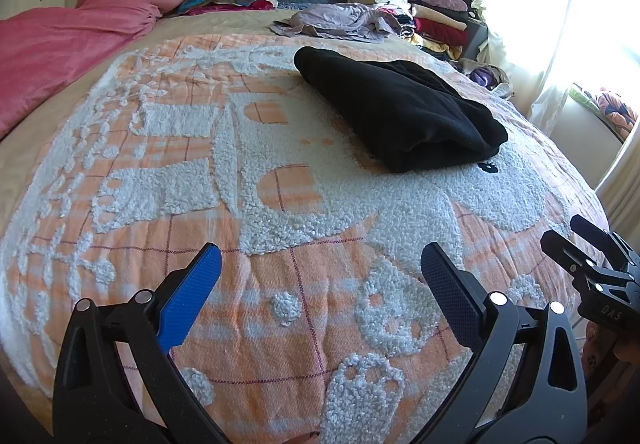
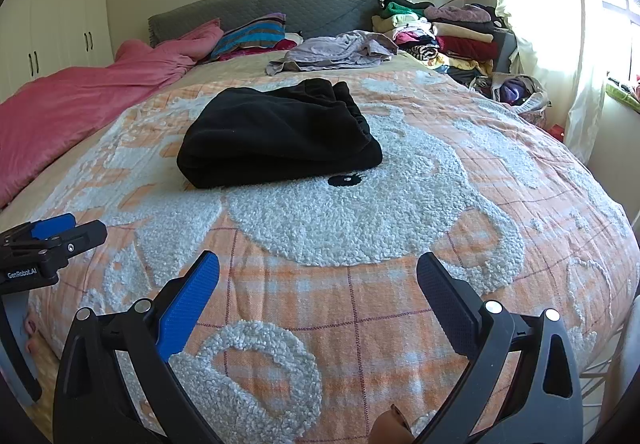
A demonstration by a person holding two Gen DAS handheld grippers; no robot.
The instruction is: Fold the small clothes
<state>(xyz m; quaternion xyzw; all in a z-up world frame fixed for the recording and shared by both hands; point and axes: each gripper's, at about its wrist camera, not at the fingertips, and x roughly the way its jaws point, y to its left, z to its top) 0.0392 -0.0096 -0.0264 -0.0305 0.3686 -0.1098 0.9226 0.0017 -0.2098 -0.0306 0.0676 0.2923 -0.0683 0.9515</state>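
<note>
Both tools (image 1: 320,264) (image 2: 318,272) gape; black garment's (image 2: 280,140) type unclear.

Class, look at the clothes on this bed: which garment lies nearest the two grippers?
The folded black garment, alone on the orange blanket; the lilac garment and stacked clothes lie farther back by the headboard.

The black cloth (image 2: 280,134) is folded into a thick, flat bundle. It is laid on the bed, well ahead of both claws, touched by neither.
</note>
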